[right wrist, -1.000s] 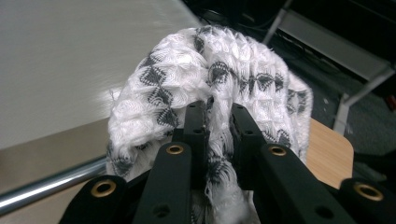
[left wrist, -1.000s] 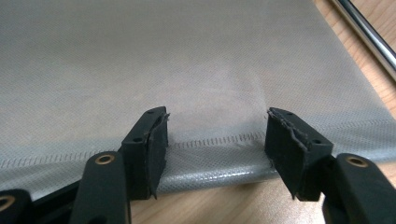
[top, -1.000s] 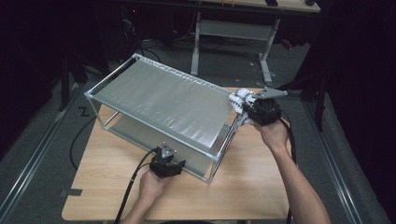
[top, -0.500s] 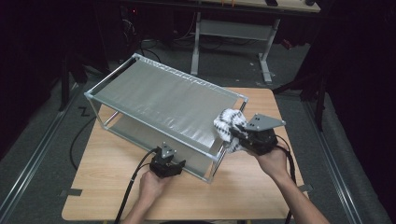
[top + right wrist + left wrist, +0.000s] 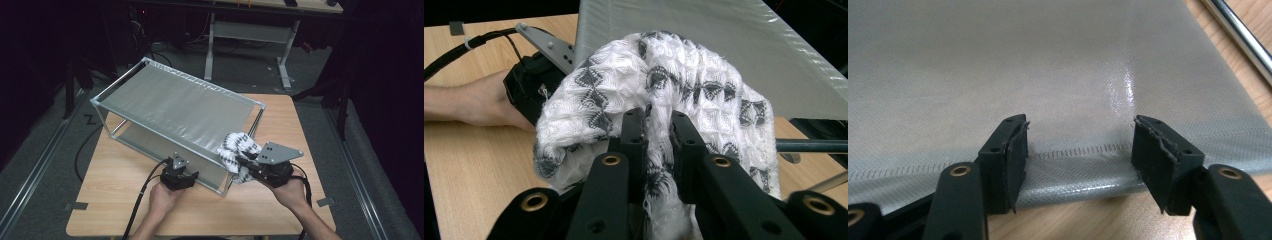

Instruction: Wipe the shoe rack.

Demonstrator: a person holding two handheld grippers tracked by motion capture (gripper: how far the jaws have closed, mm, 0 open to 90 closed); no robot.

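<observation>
Left gripper (image 5: 178,174) sat at the near edge of the grey fabric-shelved metal rack (image 5: 165,100) on the wooden table (image 5: 115,200), jaws apart astride the lower shelf's stitched hem, pads off the cloth. Rack's lower shelf mostly hidden under the upper one. Right gripper (image 5: 243,162) at the rack's near right corner, jaws clamped on a white-and-grey patterned knitted cloth (image 5: 237,149); its lower folds hidden behind the jaws.

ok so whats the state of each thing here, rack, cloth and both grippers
rack: upright on the table, both fabric shelves bare
cloth: bunched up, pinched in the right gripper, held at the rack's near corner
right gripper: jaws shut on the cloth
left gripper: jaws open, either side of the lower shelf's front hem, pads not pressing
table: wooden, carries the rack
</observation>
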